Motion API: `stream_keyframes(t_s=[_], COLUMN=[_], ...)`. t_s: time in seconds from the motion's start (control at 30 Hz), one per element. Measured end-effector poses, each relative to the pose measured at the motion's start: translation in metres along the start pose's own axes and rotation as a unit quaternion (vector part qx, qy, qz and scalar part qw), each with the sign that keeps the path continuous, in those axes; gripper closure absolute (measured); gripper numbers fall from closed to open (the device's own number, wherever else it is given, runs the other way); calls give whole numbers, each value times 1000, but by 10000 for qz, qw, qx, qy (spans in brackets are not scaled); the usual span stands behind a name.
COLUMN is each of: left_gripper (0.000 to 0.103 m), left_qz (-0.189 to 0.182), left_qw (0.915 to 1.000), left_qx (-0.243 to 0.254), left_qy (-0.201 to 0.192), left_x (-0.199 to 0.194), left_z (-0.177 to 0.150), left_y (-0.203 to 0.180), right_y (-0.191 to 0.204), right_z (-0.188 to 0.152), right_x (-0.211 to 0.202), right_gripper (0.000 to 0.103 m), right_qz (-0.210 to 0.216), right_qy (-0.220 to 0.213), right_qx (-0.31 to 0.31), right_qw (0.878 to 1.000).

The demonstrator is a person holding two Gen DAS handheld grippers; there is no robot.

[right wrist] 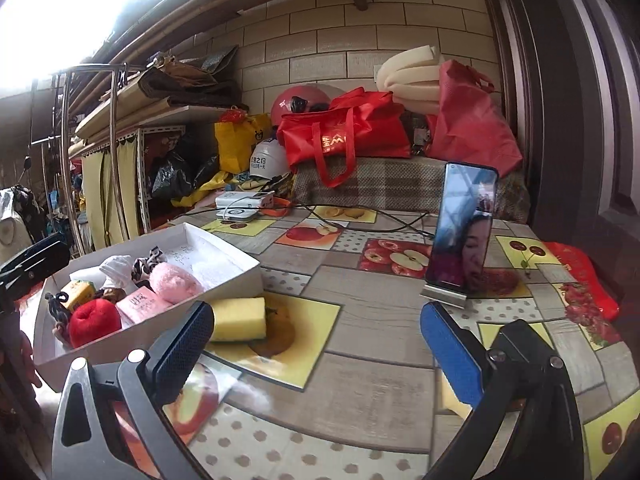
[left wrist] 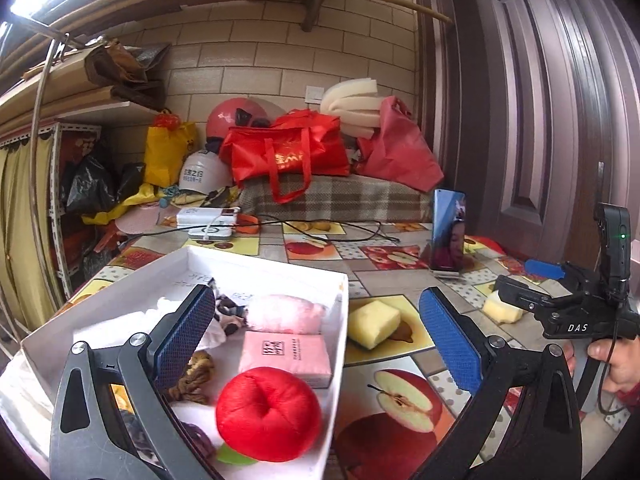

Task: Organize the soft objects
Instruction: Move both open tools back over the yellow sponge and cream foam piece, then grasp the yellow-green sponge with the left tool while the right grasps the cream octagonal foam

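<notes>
A white box (left wrist: 340,360) holds a red plush apple (left wrist: 268,414), a pink tissue pack (left wrist: 286,356), a pink fluffy roll (left wrist: 284,312), a brown scrunchie (left wrist: 194,376) and other soft items. My left gripper (left wrist: 324,340) is open and empty above the box's right edge. A yellow sponge (left wrist: 372,322) lies on the table just right of the box; it also shows in the right wrist view (right wrist: 240,318). A second pale sponge (left wrist: 502,308) lies by the right gripper body (left wrist: 576,312). My right gripper (right wrist: 320,352) is open and empty, its left finger (right wrist: 184,348) near the sponge.
A phone on a stand (right wrist: 460,232) stands upright at the back right. A fruit-pattern tablecloth (right wrist: 360,392) covers the table. Red bags (left wrist: 288,152), helmets, power banks (left wrist: 208,220) and a cable lie at the back. A door (left wrist: 560,100) is on the right.
</notes>
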State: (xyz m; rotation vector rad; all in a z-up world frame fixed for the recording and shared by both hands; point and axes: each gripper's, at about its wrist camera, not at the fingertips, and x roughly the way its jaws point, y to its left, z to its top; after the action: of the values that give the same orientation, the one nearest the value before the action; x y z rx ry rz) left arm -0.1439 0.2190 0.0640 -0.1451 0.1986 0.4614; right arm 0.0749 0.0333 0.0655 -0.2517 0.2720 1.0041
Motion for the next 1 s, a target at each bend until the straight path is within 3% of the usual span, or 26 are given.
stream_keyframes(t_s=[0.13,0.27,0.43,0.57,0.67,0.8,0.9,1.0], left_gripper=[0,0,0,0,0,0,0,0], left_qz=[-481,-988,-876,-556,-334,-449,-806,-1102], left_qw=[9979,9928,9904,9873,9830,9764,9664,9582], left_qx=[270,449,619,610,579,548,545,526], left_qy=[326,500,872,1360,1708,2042,2380,2587], left_x=[13,28,84,135,157,168,173,171], left_z=[-2,-1,13,17,12,5,-2,-9], left_y=[-42,-76,-95,-96,-93,-94,-104,-117], right_y=[-48,-86,-76,-71,-81,-83,-84,-83], right_z=[-13,-20,-18,-25,-27,-32,-37,-33], right_x=[-10,5,27,49,51,61,75,80], right_gripper=[0,0,6,9,9,9,9,9], right_qz=[-328,-58,31,-280,-276,-125,-113,-199], right_qy=[475,1038,1268,1832,1940,2270,2628,2625], right_qx=[175,673,439,293,503,577,623,617], right_qw=[9982,9923,9910,9822,9793,9721,9628,9628])
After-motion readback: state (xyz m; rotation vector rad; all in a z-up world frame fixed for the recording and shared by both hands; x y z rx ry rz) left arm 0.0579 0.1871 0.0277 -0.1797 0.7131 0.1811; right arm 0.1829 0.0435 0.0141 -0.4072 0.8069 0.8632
